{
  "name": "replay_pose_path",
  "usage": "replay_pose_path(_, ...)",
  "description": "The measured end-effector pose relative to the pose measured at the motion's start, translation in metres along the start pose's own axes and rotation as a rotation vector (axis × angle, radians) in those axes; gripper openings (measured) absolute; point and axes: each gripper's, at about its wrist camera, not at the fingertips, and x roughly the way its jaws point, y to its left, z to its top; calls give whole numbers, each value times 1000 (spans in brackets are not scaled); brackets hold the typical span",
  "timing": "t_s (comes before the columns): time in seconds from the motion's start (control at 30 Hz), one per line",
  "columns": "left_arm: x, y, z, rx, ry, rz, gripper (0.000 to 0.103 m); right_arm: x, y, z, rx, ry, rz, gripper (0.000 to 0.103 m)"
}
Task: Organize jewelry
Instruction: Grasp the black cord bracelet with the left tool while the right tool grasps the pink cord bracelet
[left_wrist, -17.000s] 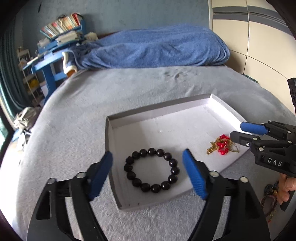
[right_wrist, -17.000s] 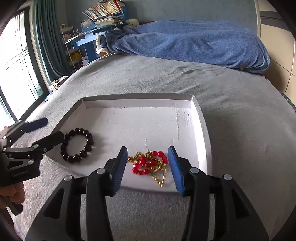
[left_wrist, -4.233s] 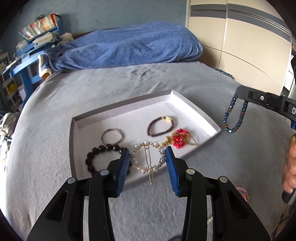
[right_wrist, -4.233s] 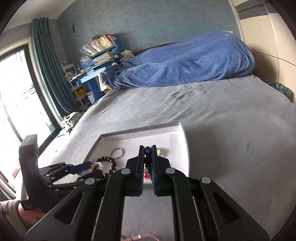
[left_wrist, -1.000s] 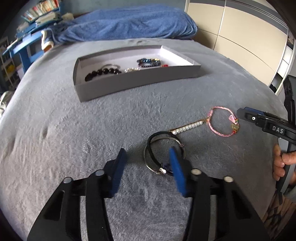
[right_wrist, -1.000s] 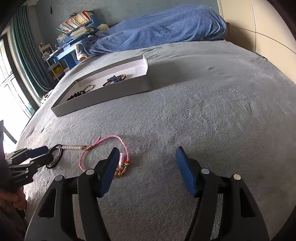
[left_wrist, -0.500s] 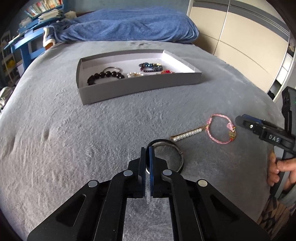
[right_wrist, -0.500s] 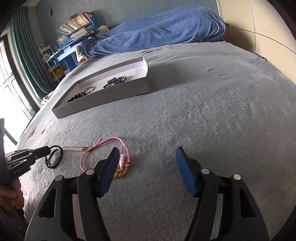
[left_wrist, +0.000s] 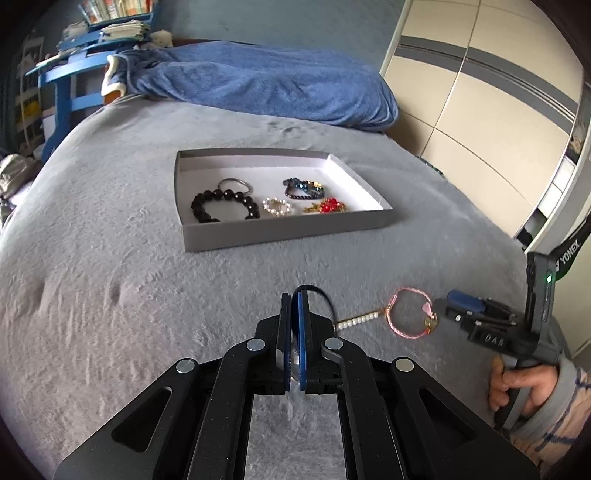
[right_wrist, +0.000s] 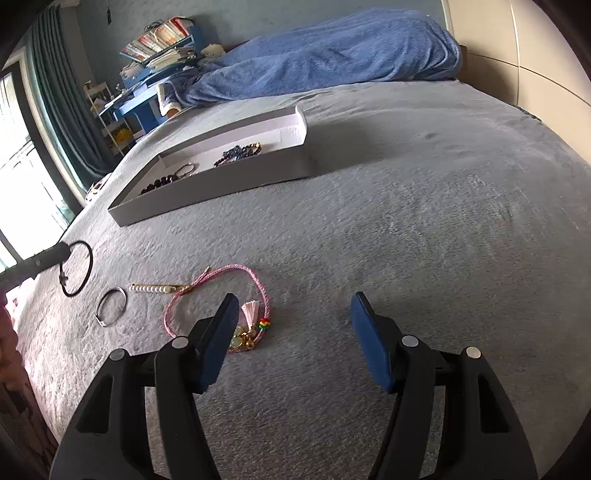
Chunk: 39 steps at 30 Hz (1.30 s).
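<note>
Thin black cord loop (right_wrist: 75, 267) dangles from left tool (left_wrist: 294, 300); unbroken.

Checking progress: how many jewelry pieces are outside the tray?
4: black loop pinched in the left gripper; silver ring, pearl bar and pink bracelet lying on the blanket. More may be hidden behind the grippers.

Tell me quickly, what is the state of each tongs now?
Left tongs: closed on the black ring, lifted off the bed.
Right tongs: open, holding nothing, above the pink bracelet.
</note>
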Motion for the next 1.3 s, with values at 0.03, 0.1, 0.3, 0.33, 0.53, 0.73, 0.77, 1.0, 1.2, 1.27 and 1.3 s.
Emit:
replay_pose_path(0.03,0,0,1,1,-1,0,4,1,1,0,-4,4,2,51)
replay_pose_path(0.1,0,-1,2,4,-2,2,4,5,4,-1,-15,24,7,24)
replay_pose_path(0.3,3,-3,4,12,-2,6,4,8,8,-1,-30,41,27,8)
replay_pose_path(0.33,4,-3,4,14,0,6,4,9,7,0,-27,43,27,9)
replay_pose_path(0.53,7,-4,2,24,7,12,4,12,9,5,-28,49,41,17)
replay_pose_path(0.73,11,-3,0,23,17,11,4,14,11,6,-34,53,42,18)
replay_pose_path(0.77,12,-3,-1,23,19,10,4,15,11,6,-37,55,41,18)
replay_pose_path(1.0,17,-9,3,32,20,-1,4,14,18,6,-70,48,59,5)
replay_pose_path(1.2,18,-13,16,46,3,-4,4,-3,18,21,-63,-19,73,5)
replay_pose_path(1.27,19,-14,21,50,-2,-3,4,-9,19,29,-68,-43,75,5)
replay_pose_path(1.3,20,-14,24,53,-7,-2,4,-11,18,33,-68,-52,77,5)
